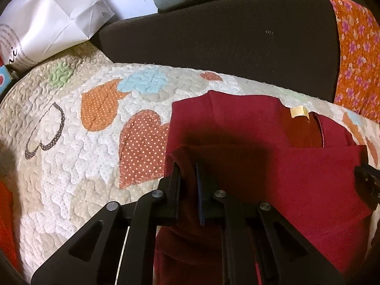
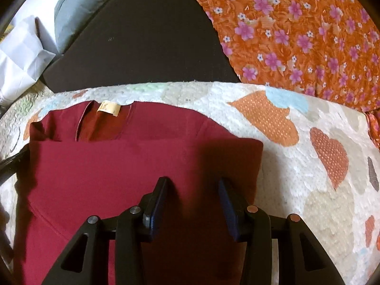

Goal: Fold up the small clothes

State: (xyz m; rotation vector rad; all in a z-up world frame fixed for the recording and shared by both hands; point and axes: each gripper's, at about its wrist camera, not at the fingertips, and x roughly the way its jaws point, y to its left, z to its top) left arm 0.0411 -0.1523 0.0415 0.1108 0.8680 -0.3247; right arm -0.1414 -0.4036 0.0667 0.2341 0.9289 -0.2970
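The left gripper (image 1: pixel 187 166) is clamped on the near-left corner of the maroon shirt (image 1: pixel 296 178) on the quilt (image 1: pixel 71 154), right gripper (image 2: pixel 193 182) hangs released over it, so next fold probably needs a right-side pinch

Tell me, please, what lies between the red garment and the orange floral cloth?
Only a bare strip of the heart-patterned quilt separates the red garment from the orange floral cloth, clearest in the right wrist view.
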